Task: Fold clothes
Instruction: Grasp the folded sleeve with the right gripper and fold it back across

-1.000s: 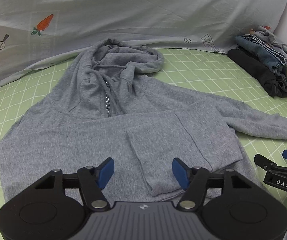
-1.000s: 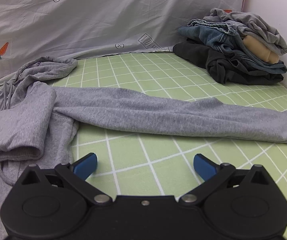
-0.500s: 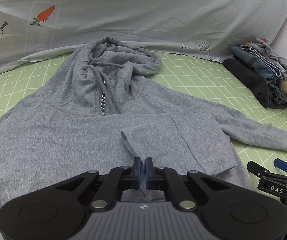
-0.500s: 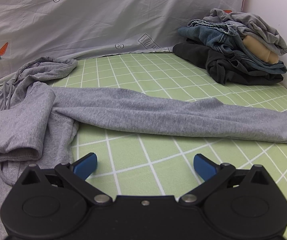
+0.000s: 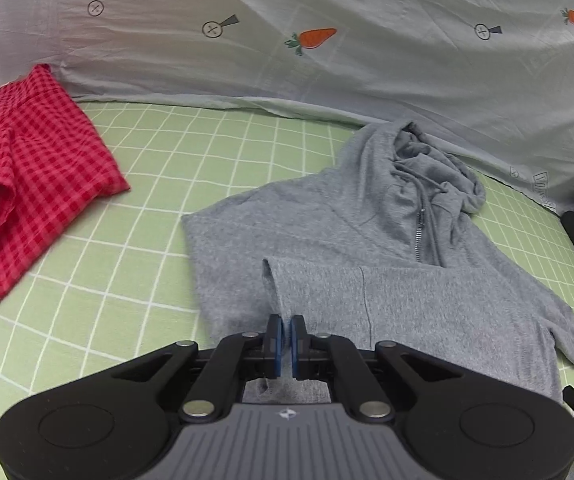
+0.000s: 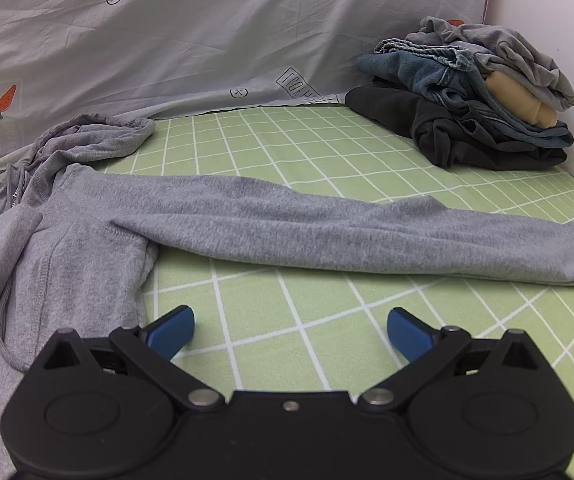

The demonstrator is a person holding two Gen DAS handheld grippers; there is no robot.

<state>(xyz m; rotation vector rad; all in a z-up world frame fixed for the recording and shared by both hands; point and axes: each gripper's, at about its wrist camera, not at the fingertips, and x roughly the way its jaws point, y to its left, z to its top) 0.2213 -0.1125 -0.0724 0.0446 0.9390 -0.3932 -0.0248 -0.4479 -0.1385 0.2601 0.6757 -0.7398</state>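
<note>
Left wrist view: left gripper (image 5: 286,338) fingers pinched on cuff of folded sleeve (image 5: 287,304) atop grey hoodie (image 5: 327,216) on green mat (image 5: 127,208); right gripper (image 6: 289,330) fingers wide, empty; fabric soft, limp; grip hems, cuffs.

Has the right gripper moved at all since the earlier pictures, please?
No. The right gripper hangs open over the same green grid squares, with the grey sleeve and the clothes pile in the same places in its view as before.
</note>
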